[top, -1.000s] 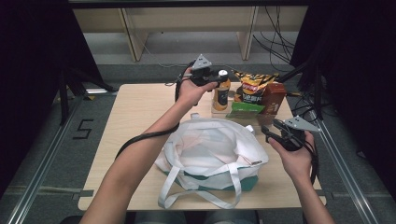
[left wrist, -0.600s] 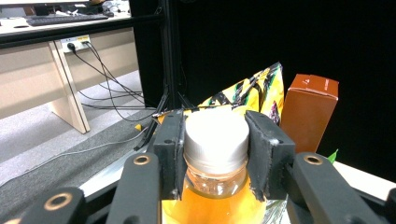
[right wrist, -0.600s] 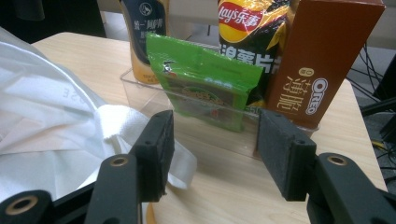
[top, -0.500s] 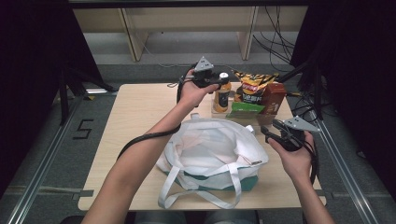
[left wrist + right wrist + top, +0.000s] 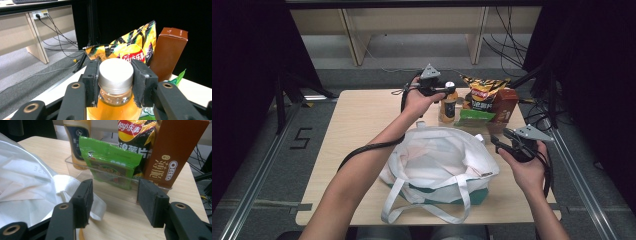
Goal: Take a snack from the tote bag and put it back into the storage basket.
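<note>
An orange drink bottle (image 5: 447, 106) with a white cap (image 5: 115, 72) stands upright at the far side of the table. My left gripper (image 5: 443, 91) is shut on that cap, one black pad (image 5: 92, 80) pressed to each side. In the left gripper view the left gripper (image 5: 115, 81) holds the bottle's neck from the near side. A white tote bag (image 5: 437, 160) lies open in the middle of the table. My right gripper (image 5: 499, 142) hovers at the bag's right edge. It stands open (image 5: 115, 200), with nothing between its pads.
Behind the bag, a clear tray (image 5: 120, 192) holds a yellow chips bag (image 5: 482, 91), a brown biscuit box (image 5: 506, 102) and a green packet (image 5: 472, 117). Bare tabletop (image 5: 362, 120) lies to the left. Cables and a shelf frame sit beyond the far edge.
</note>
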`<control>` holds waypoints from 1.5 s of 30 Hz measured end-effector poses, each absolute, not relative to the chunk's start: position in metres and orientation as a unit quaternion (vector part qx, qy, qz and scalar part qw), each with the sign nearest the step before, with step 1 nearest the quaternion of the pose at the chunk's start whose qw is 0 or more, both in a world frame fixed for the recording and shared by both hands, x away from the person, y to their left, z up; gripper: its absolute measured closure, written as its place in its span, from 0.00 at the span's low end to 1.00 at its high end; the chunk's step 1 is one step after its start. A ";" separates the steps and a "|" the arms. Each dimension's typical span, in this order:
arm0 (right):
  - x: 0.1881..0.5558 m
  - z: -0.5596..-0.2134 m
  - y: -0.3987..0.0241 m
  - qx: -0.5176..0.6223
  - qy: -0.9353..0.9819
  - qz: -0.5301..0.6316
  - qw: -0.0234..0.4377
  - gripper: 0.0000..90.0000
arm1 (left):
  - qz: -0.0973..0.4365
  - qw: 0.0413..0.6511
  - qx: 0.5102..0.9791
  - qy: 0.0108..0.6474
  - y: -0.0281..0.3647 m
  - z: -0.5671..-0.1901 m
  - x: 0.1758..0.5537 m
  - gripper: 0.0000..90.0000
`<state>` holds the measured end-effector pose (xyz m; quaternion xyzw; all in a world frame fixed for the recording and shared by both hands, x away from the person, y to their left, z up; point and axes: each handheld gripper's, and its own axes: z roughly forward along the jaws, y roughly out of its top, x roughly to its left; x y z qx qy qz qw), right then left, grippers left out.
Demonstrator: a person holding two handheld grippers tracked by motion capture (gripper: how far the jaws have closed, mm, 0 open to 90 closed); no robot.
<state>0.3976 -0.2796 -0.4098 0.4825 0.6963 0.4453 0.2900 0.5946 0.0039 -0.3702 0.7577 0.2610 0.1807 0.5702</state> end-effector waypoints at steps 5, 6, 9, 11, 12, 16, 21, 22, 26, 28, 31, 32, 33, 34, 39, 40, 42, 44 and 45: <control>0.398 -0.410 -0.279 0.486 0.692 0.447 0.291 0.53 | 0.177 0.558 0.765 0.268 0.004 -0.372 0.595 0.66; 0.398 -0.410 -0.279 0.485 0.692 0.448 0.291 0.53 | 0.177 0.556 0.766 0.269 0.004 -0.372 0.595 0.66; 0.399 -0.410 -0.281 0.476 0.697 0.447 0.296 0.53 | 0.177 0.550 0.770 0.271 0.003 -0.374 0.595 0.66; 0.399 -0.410 -0.281 0.474 0.700 0.447 0.294 0.53 | 0.179 0.546 0.773 0.270 0.003 -0.374 0.595 0.66; 0.398 -0.410 -0.280 0.482 0.697 0.445 0.290 0.53 | 0.178 0.545 0.774 0.270 0.003 -0.375 0.595 0.66; 0.398 -0.411 -0.279 0.483 0.694 0.447 0.293 0.53 | 0.176 0.540 0.777 0.271 0.003 -0.376 0.596 0.66; 0.398 -0.410 -0.279 0.486 0.692 0.448 0.291 0.53 | 0.174 0.537 0.780 0.271 0.002 -0.379 0.596 0.66; 0.398 -0.410 -0.279 0.486 0.692 0.447 0.291 0.53 | 0.173 0.536 0.781 0.271 0.002 -0.379 0.596 0.66; 0.398 -0.411 -0.279 0.485 0.692 0.449 0.292 0.53 | 0.170 0.530 0.785 0.272 0.001 -0.380 0.597 0.66; 0.398 -0.411 -0.278 0.489 0.687 0.451 0.292 0.53 | 0.169 0.530 0.785 0.272 0.001 -0.381 0.597 0.66; 0.399 -0.412 -0.278 0.483 0.690 0.451 0.296 0.53 | 0.167 0.527 0.787 0.273 0.001 -0.383 0.597 0.66; 0.399 -0.413 -0.278 0.482 0.689 0.454 0.295 0.53 | 0.168 0.528 0.786 0.273 0.001 -0.383 0.597 0.66; 0.399 -0.413 -0.278 0.482 0.689 0.454 0.296 0.53 | 0.168 0.527 0.787 0.273 0.001 -0.384 0.597 0.66; 0.399 -0.412 -0.278 0.481 0.689 0.454 0.295 0.53 | 0.169 0.525 0.788 0.272 0.001 -0.384 0.597 0.66; 0.399 -0.412 -0.279 0.477 0.692 0.451 0.301 0.53 | 0.170 0.524 0.789 0.271 0.000 -0.384 0.597 0.66; 0.399 -0.412 -0.278 0.481 0.692 0.449 0.297 0.52 | 0.170 0.524 0.789 0.272 0.000 -0.384 0.597 0.66; 0.400 -0.412 -0.279 0.472 0.693 0.451 0.304 0.52 | 0.170 0.523 0.790 0.271 0.000 -0.384 0.597 0.66; 0.400 -0.413 -0.278 0.476 0.691 0.452 0.301 0.53 | 0.170 0.521 0.792 0.271 0.000 -0.385 0.597 0.66; 0.399 -0.412 -0.278 0.480 0.691 0.452 0.296 0.52 | 0.169 0.521 0.792 0.271 0.000 -0.385 0.597 0.66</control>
